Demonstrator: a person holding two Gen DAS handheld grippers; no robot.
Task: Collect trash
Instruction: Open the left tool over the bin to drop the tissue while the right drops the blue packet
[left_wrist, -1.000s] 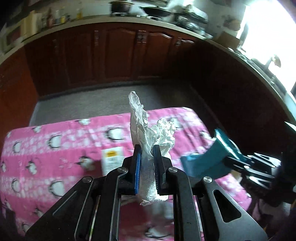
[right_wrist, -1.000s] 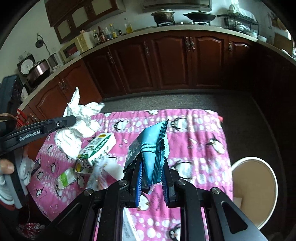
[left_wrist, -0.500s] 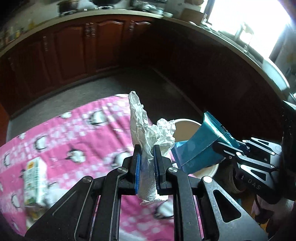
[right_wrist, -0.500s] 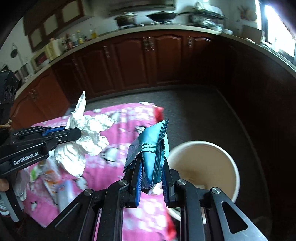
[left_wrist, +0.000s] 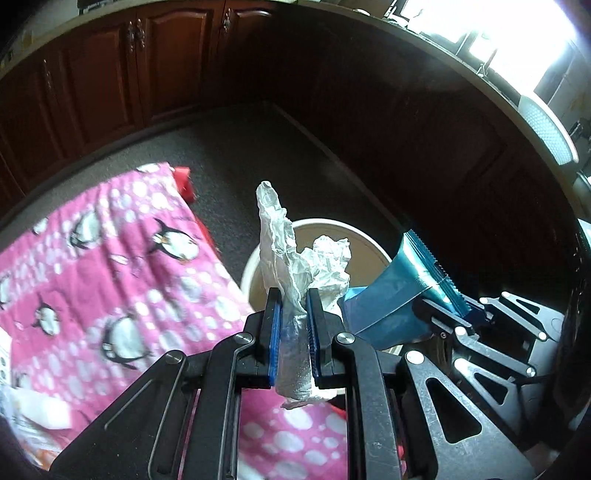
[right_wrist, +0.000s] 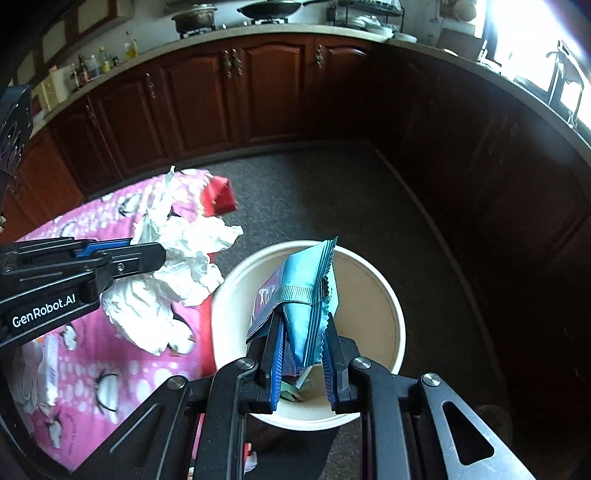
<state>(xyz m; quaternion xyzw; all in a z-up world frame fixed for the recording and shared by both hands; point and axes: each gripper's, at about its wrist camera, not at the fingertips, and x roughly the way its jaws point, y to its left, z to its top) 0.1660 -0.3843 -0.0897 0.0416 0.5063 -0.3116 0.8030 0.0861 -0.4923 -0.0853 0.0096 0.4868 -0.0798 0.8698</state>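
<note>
1. The left claw (left_wrist: 293, 314) is squeezed shut on a crumpled white paper (left_wrist: 295, 266). It is light and soft, so a pinch at its middle works.
2. The right claw (right_wrist: 303, 350) is closed on a blue wrapper (right_wrist: 308, 291), thin and slippery.
3. Both hang over the white bin (right_wrist: 388, 299), beside the bench (left_wrist: 110, 266) corner.

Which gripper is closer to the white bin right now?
Right. The right gripper holds the blue packet over the white bin; the left gripper holds crumpled paper beside its rim.
</note>
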